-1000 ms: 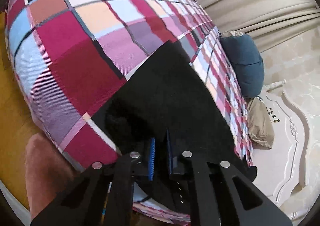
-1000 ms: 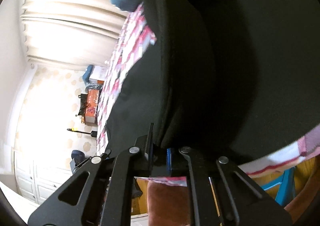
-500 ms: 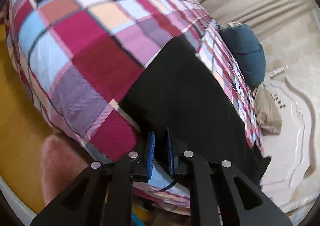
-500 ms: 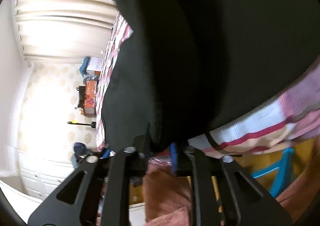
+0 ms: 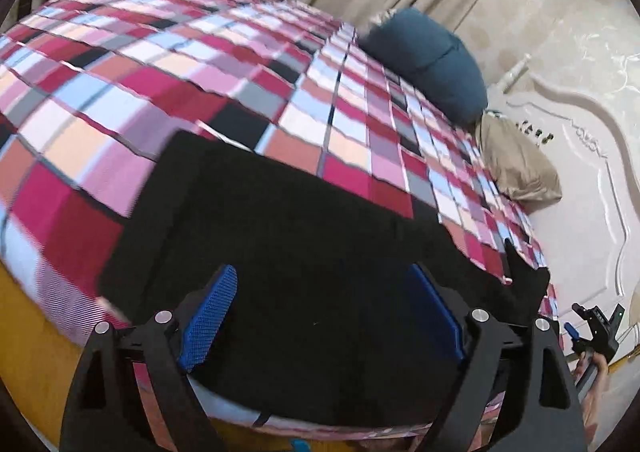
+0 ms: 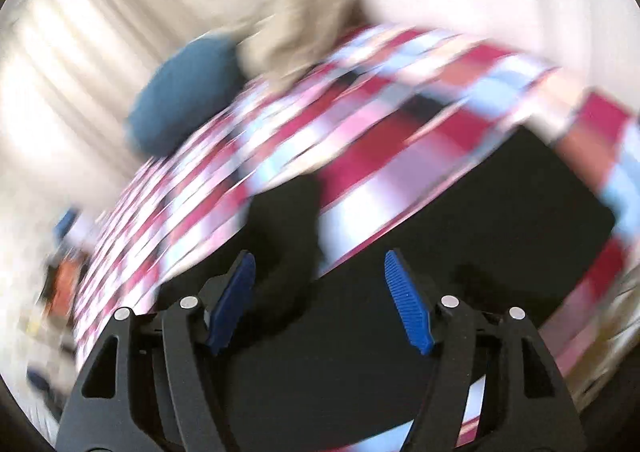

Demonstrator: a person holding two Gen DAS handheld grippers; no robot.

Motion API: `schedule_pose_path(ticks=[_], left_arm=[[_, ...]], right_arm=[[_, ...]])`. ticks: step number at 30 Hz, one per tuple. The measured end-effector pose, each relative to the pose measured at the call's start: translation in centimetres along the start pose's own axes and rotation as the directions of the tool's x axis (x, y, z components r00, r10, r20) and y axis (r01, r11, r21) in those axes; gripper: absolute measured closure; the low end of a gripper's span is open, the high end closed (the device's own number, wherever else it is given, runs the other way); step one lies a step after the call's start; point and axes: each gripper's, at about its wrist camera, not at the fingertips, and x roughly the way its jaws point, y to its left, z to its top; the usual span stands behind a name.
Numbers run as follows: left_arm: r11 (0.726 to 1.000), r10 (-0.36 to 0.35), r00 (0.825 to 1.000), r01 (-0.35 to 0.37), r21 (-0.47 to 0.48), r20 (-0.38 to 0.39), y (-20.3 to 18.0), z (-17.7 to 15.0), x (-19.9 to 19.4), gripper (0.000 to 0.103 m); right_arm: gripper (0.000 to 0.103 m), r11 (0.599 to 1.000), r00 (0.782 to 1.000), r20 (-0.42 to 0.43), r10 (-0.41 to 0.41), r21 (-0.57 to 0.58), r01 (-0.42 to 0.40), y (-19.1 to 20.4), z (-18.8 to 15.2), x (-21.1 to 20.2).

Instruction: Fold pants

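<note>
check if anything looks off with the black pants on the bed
Mostly tidy: the black pants lie flat on the plaid bedspread. One odd bit: a pointed flap sticks out at their right end, so that edge isn't squared up.

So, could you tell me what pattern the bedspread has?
The bedspread is a red, pink, blue and white check, sharpest in the left wrist view.
</note>
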Motion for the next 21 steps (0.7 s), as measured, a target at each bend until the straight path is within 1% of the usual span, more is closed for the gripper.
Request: schedule_pose_path(ticks=[1,2,3,4,6,8,9,10,11,12,13,14,15,17,19,21], left_arm=[[1.000,0.006,1.000,-0.006,-0.004,-0.010,0.1,-0.1,0.6,0.017],[1.000,0.009,0.999,-0.010,-0.020,-0.032,0.4,0.0,1.5,0.017],[0.999,0.002,0.999,-0.004,-0.037,-0.049,0.7,-0.2,1.9,0.017],[0.999,-0.003,0.998,0.000,-0.054,-0.062,0.9,-0.4,2.4,0.017],[0.996,-0.007,0.997,0.000,-0.090,-0.072,1.6,-0.7,3.0,0.017],[0.995,-0.004,0.997,-0.003,-0.097,-0.071,1.8,-0.8,3.2,0.017],[0.995,-0.002,0.998,-0.005,-0.097,-0.068,1.8,-0.8,3.2,0.016],[0.995,0.004,0.998,-0.010,-0.097,-0.066,1.7,-0.8,3.3,0.016],[0.995,0.016,0.998,-0.022,-0.097,-0.064,1.7,-0.9,3.4,0.016],[0.995,0.030,0.998,-0.036,-0.097,-0.061,1.6,-0.9,3.6,0.016],[0.994,0.041,0.997,-0.047,-0.096,-0.059,1.5,-0.8,3.6,0.016],[0.994,0.062,0.997,-0.067,-0.092,-0.055,1.4,-0.8,3.8,0.015],[0.992,0.081,0.995,-0.086,-0.088,-0.053,1.3,-0.7,3.9,0.015],[0.990,0.106,0.993,-0.110,-0.086,-0.052,1.0,-0.6,4.2,0.013],[0.988,0.123,0.991,-0.127,-0.092,-0.045,0.8,-0.6,4.3,0.012],[0.987,0.132,0.991,-0.135,-0.092,-0.036,0.8,-0.7,4.4,0.012]], right_arm=[[0.036,0.997,0.997,0.015,-0.080,0.012,0.080,-2.4,1.4,-0.3],[0.036,0.990,0.990,0.018,-0.140,0.015,0.139,-4.7,1.5,-0.8],[0.036,0.984,0.984,0.006,-0.175,0.009,0.175,-6.2,2.6,-0.6],[0.036,0.979,0.979,-0.030,-0.203,-0.002,0.203,-7.6,3.5,0.2],[0.036,0.973,0.971,-0.064,-0.230,-0.019,0.229,-10.7,4.5,0.5],[0.036,0.974,0.967,-0.117,-0.226,-0.034,0.224,-14.6,6.1,2.1],[0.036,0.980,0.969,-0.145,-0.198,-0.034,0.195,-15.7,6.3,2.9],[0.036,0.986,0.974,-0.158,-0.165,-0.040,0.160,-16.1,6.0,2.2],[0.036,0.989,0.976,-0.166,-0.143,-0.059,0.135,-16.2,5.9,2.8],[0.047,0.988,0.975,-0.171,-0.142,-0.092,0.128,-15.8,5.9,2.7],[0.081,0.979,0.970,-0.184,-0.160,-0.154,0.132,-15.2,5.7,3.1],[0.091,0.975,0.965,-0.202,-0.165,-0.182,0.128,-14.4,5.7,3.7],[0.094,0.974,0.963,-0.220,-0.154,-0.200,0.110,-13.9,5.6,4.0],[0.095,0.953,0.958,-0.201,-0.205,-0.265,0.149,-12.9,5.7,4.0],[0.096,0.940,0.962,-0.135,-0.236,-0.283,0.191,-12.5,6.5,3.0],[0.096,0.930,0.958,-0.089,-0.272,-0.280,0.238,-12.8,7.2,2.9]])
